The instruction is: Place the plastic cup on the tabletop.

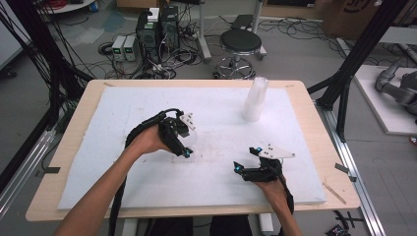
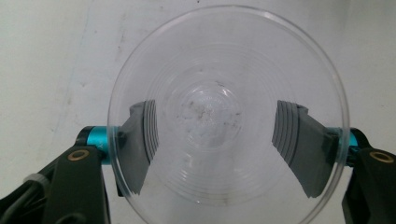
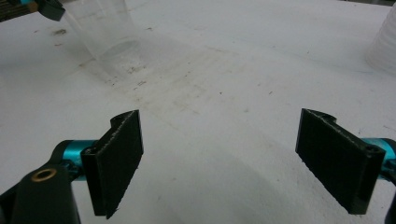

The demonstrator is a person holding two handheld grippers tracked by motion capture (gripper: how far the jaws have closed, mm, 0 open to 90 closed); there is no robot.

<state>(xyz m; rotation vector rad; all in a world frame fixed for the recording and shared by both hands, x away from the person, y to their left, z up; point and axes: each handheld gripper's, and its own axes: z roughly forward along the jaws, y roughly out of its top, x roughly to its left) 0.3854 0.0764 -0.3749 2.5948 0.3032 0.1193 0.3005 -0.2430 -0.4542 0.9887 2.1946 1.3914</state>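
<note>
Left claw clamped on clear cup, apparently upright; right claw wide, empty.

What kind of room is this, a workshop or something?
Probably a research lab: computer towers and loose cables sit on the floor, black frame posts flank the table, and a robot arm lies nearby.

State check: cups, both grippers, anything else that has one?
Clear cup: upright, empty, held by its sides in the left gripper, base at the white board.
Left gripper: shut on the clear cup.
Right gripper: open, nothing between the jaws, low over the white board.
Cup stack: upside down, standing on the board's far right, untouched.
</note>
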